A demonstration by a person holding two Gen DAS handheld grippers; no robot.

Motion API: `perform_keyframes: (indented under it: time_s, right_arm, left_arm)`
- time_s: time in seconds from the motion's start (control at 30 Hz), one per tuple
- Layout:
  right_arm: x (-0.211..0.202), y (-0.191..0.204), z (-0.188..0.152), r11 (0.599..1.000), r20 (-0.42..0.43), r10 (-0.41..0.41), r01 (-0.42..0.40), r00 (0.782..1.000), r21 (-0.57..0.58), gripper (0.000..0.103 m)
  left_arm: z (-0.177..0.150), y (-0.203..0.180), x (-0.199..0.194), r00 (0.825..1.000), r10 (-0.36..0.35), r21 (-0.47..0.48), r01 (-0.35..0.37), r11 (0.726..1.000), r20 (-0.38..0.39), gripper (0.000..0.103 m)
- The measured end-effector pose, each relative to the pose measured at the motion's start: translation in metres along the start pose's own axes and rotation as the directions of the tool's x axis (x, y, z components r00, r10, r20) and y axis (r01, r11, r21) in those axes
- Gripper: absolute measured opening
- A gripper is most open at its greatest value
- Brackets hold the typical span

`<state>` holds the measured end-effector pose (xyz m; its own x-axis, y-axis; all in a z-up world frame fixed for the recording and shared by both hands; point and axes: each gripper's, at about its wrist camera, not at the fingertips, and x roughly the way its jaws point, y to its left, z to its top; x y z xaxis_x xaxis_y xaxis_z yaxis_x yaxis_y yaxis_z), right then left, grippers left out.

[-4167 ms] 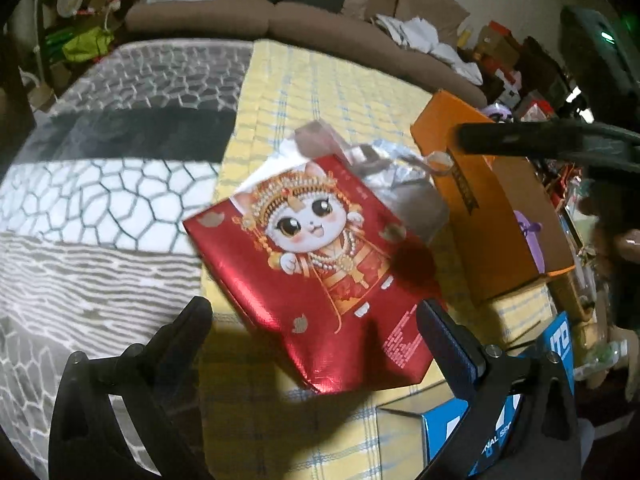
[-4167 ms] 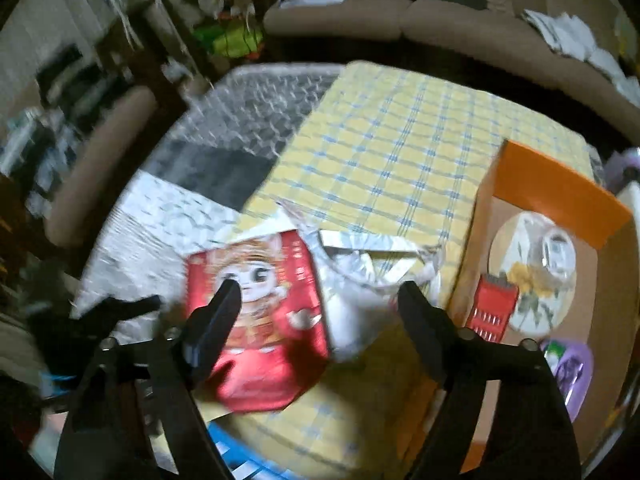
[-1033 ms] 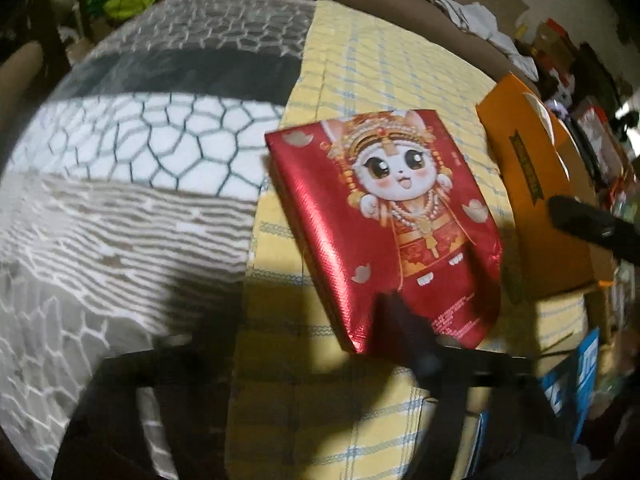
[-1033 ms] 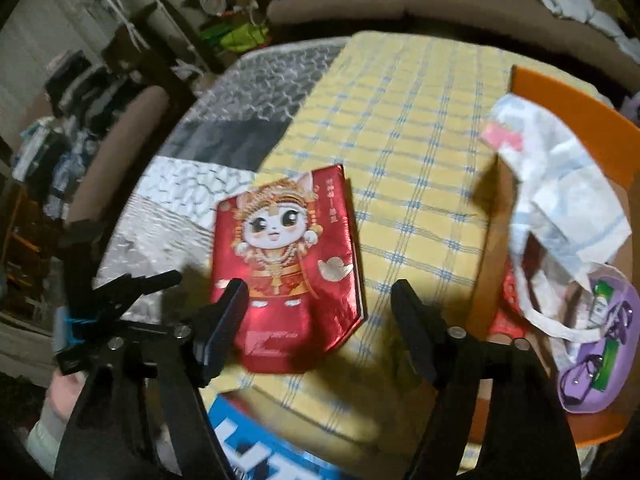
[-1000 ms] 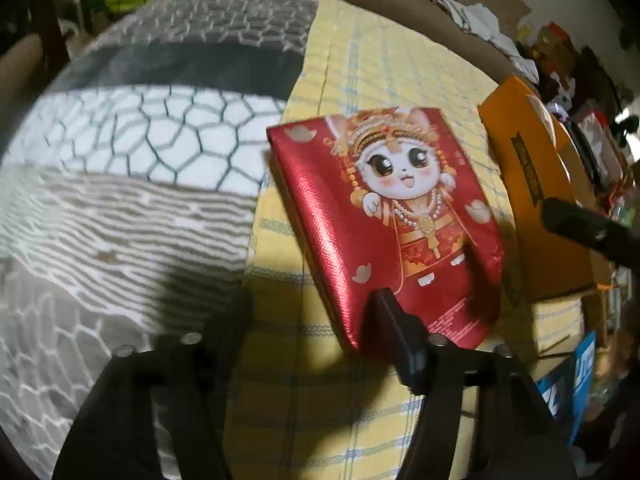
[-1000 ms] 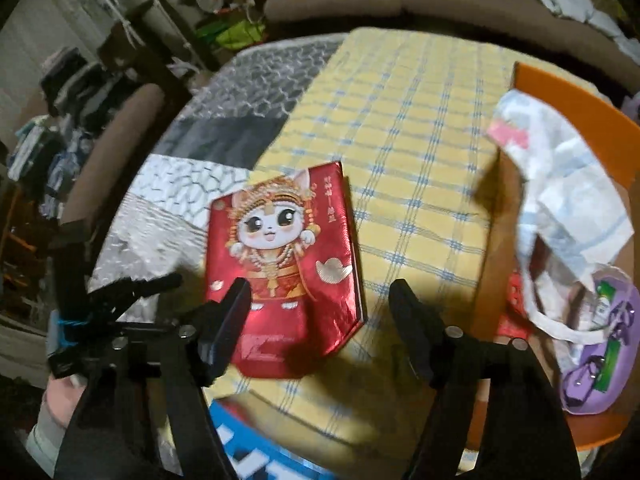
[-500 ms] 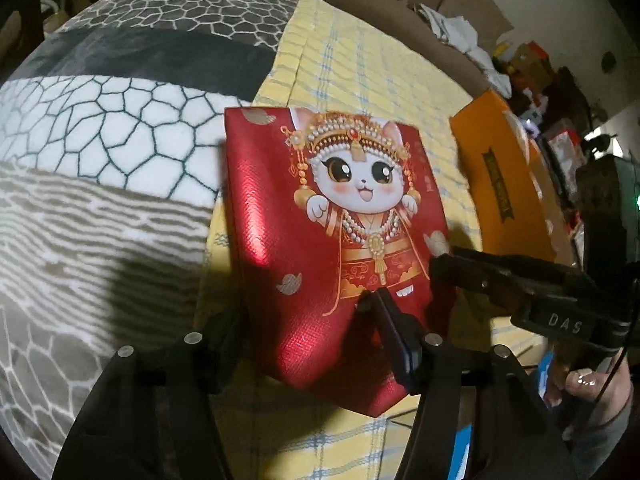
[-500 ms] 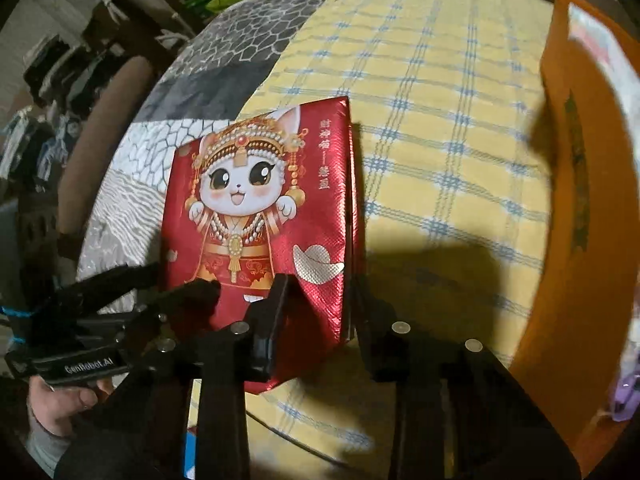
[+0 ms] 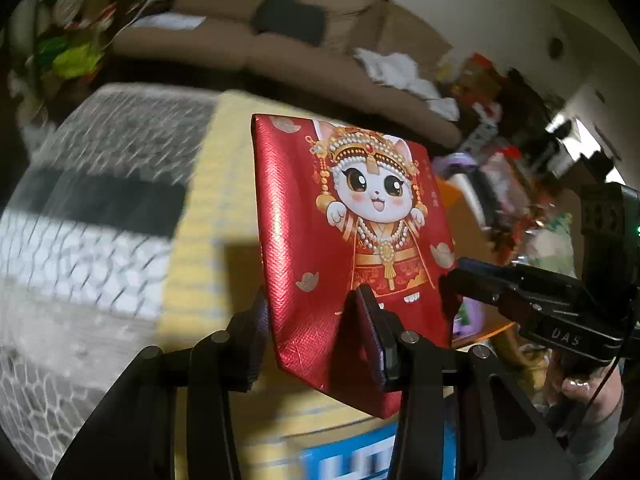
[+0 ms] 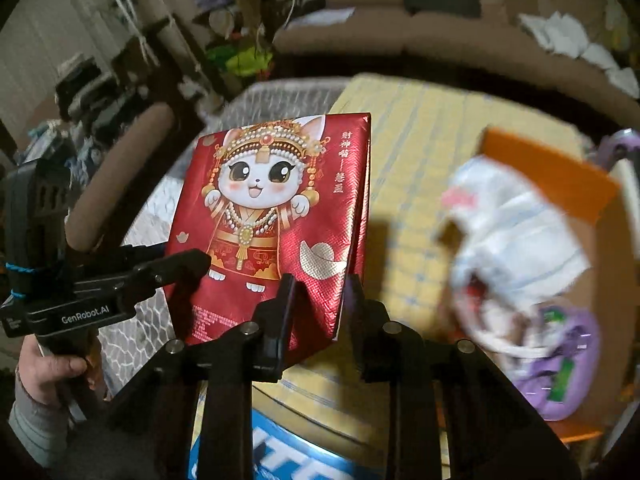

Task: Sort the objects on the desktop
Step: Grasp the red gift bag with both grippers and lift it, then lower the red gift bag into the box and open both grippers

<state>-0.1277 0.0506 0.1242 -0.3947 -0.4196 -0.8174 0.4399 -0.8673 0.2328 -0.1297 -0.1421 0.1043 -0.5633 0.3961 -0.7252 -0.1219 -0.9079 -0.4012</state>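
Observation:
A shiny red gift bag (image 9: pixel 340 208) with a cartoon cat on its front hangs tilted above the yellow checked cloth (image 9: pixel 208 208). My left gripper (image 9: pixel 310 312) has the bag's lower left corner between its jaws, which are closing on it. In the right wrist view the bag (image 10: pixel 280 200) has its lower right corner pinched by my right gripper (image 10: pixel 320 288). The left gripper (image 10: pixel 196 260) reaches in from the left, held by a hand (image 10: pixel 48 368). The right gripper (image 9: pixel 452 276) shows at the bag's right edge in the left wrist view.
An orange box (image 10: pixel 552 168) on the right holds a white plastic bag (image 10: pixel 516 232) and a purple item (image 10: pixel 560 368). A blue box (image 10: pixel 288 456) lies at the near edge. A grey patterned cover (image 9: pixel 80 240) spreads left; a brown sofa (image 9: pixel 280 52) runs behind.
Both grippers have closed on the red bag's lower corners and risen. The bag has left the yellow cloth, where it lay flat, and now hangs tilted up in the air.

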Motion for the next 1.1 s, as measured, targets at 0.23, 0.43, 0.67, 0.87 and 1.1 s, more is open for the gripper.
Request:
perform_keyframes:
  time_s: [0.23, 0.43, 0.67, 0.87, 1.1]
  right_arm:
    - [-0.070, -0.105, -0.020, 0.985, 0.046, -0.123, 0.117, 0.991, 0.127, 0.024]
    - [-0.054, -0.202, -0.050, 0.957, -0.039, -0.187, 0.191, 0.982, 0.218, 0.024]
    - [-0.041, -0.239, -0.067, 0.932, -0.083, -0.289, 0.300, 0.954, 0.203, 0.032]
    - [-0.064, -0.227, -0.072, 0.941, -0.021, -0.265, 0.263, 0.964, 0.211, 0.047]
    - [-0.082, -0.170, -0.078, 0.967, 0.052, -0.185, 0.173, 0.981, 0.185, 0.049]
  left_arm:
    - [0.021, -0.127, 0.068, 0.997, -0.036, 0.177, 0.047, 0.983, -0.069, 0.043]
    - [0.006, -0.183, 0.154, 0.982, 0.011, 0.226, 0.031, 0.974, -0.186, 0.048]
    - [-0.014, -0.203, 0.181, 0.963, 0.083, 0.332, 0.007, 0.943, -0.257, 0.087]
    - [0.014, -0.162, 0.118, 0.989, 0.046, 0.279, -0.006, 0.960, -0.138, 0.094]
    - [-0.006, -0.084, 0.081, 0.983, 0.121, 0.219, -0.090, 0.972, -0.136, 0.096]
